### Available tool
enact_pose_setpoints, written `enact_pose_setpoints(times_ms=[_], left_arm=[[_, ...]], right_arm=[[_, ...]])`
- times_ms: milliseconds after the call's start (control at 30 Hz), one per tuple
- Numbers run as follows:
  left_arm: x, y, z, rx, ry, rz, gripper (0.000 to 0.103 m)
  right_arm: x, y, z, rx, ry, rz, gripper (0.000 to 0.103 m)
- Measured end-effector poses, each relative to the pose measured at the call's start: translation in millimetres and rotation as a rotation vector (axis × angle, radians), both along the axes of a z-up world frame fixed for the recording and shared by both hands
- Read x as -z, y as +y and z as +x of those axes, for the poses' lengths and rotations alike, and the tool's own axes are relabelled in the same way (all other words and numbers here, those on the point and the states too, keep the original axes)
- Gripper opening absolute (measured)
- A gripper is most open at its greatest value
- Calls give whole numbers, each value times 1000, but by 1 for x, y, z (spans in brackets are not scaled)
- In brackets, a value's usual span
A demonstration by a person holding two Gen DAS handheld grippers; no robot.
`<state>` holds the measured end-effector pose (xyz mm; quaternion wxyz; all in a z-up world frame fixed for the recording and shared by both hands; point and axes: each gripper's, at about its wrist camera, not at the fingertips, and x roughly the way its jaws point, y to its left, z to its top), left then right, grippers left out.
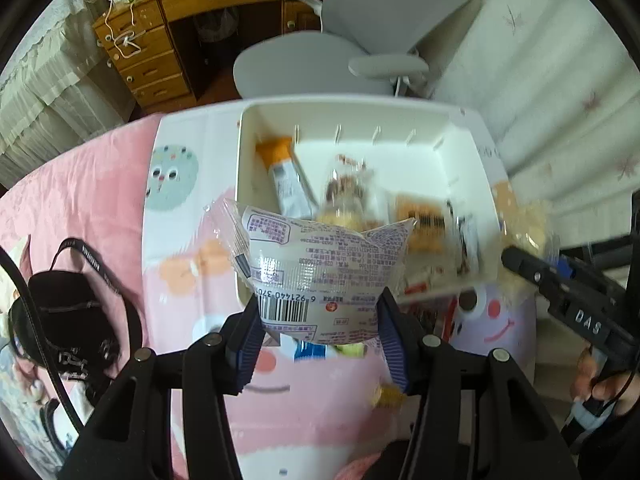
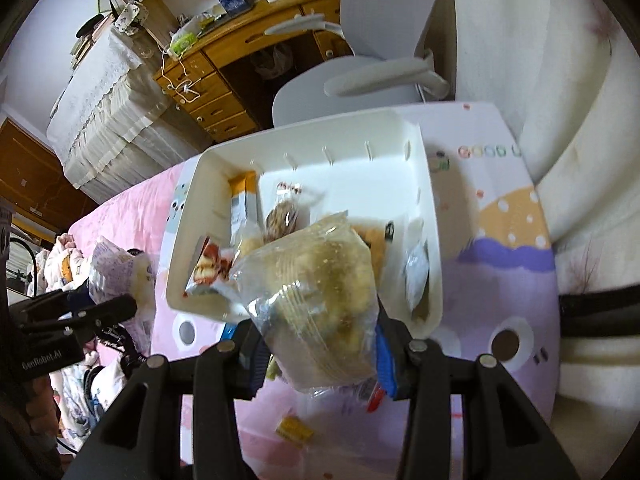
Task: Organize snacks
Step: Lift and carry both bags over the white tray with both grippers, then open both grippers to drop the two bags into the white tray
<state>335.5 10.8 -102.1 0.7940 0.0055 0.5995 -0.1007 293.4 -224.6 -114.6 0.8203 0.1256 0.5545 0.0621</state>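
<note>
Left wrist view: the left gripper (image 1: 320,320) has its fingers clamped on a white printed plastic snack packet (image 1: 316,276), held above the near edge of the white rectangular plastic bin (image 1: 468,128), probably for dropping in. The bin sits on a pink cartoon bedspread (image 1: 100,192) and holds several snacks.

Right wrist view: the right gripper (image 2: 320,344) fingers pinch a clear bag of pale crumbly pastry (image 2: 320,292), poised over the bin's near rim.
</note>
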Motion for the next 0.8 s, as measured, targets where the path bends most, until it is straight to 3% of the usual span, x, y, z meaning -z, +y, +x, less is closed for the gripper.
enact_pose_setpoints(times_ms=[167, 400, 500, 600, 800], left_arm=[[3, 3, 17, -25, -90, -54, 51], [15, 6, 36, -49, -127, -105, 52], [20, 8, 40, -84, -113, -130, 61], [27, 8, 41, -93, -70, -154, 76], [27, 7, 34, -94, -42, -161, 77]], right_arm=[[7, -5, 10, 13, -22, 7, 44], [13, -9, 19, 32, -38, 17, 44], [17, -11, 22, 49, -33, 36, 44], [22, -13, 23, 62, -11, 58, 58], [19, -13, 15, 71, -9, 51, 59]])
